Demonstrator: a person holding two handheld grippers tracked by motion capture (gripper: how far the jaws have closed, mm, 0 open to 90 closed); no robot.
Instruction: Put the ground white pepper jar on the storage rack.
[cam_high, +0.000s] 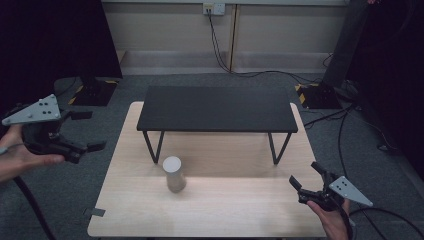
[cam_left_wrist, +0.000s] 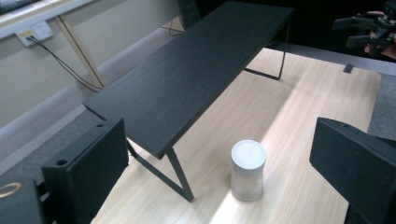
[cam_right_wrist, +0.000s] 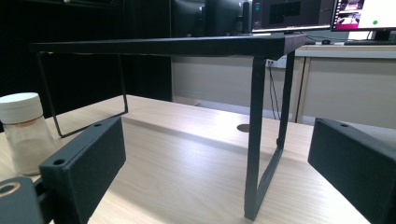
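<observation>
Two tongs: left tongs (cam_high: 84, 131) and right tongs (cam_high: 306, 181), both gaping wide, nothing held.
Jar: white-lidded jar (cam_high: 174, 173) upright on the worktop (cam_high: 240, 210), just ahead of the black shelf (cam_high: 217, 108).
Tip: I'd say come in level, straddle the body below the lid, then squeeze gently.
</observation>
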